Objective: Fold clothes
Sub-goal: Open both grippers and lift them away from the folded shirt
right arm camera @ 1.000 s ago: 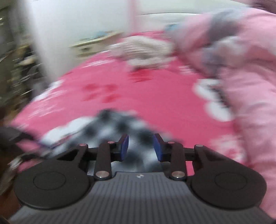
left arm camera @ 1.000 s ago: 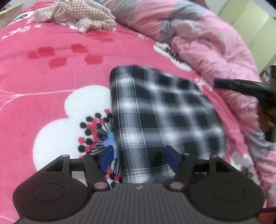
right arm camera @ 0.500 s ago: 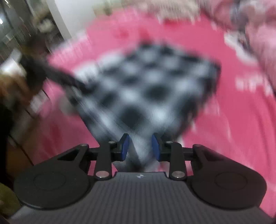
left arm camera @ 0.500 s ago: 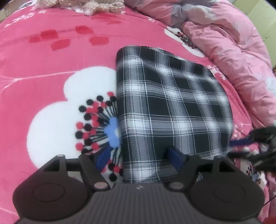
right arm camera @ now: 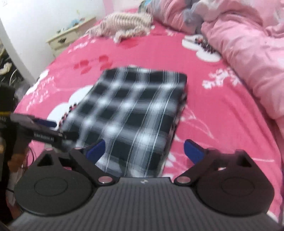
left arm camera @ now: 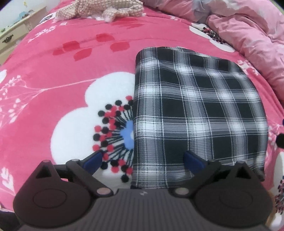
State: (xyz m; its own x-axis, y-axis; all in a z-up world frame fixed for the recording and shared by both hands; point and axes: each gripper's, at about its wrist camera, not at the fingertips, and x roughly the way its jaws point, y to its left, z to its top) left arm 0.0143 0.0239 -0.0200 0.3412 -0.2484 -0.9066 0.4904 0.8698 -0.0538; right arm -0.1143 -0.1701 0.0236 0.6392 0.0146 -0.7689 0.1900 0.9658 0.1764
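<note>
Beyond plaid garment, knitted heap (rumpled)

A pink blanket with big white flowers covers the bed. A puffy pink quilt is bunched beside it. A small cream drawer cabinet stands by the wall

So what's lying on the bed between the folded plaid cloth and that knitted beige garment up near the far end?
Nothing: in both wrist views only bare pink blanket with red petal prints separates the plaid cloth from the knitted garment.
</note>
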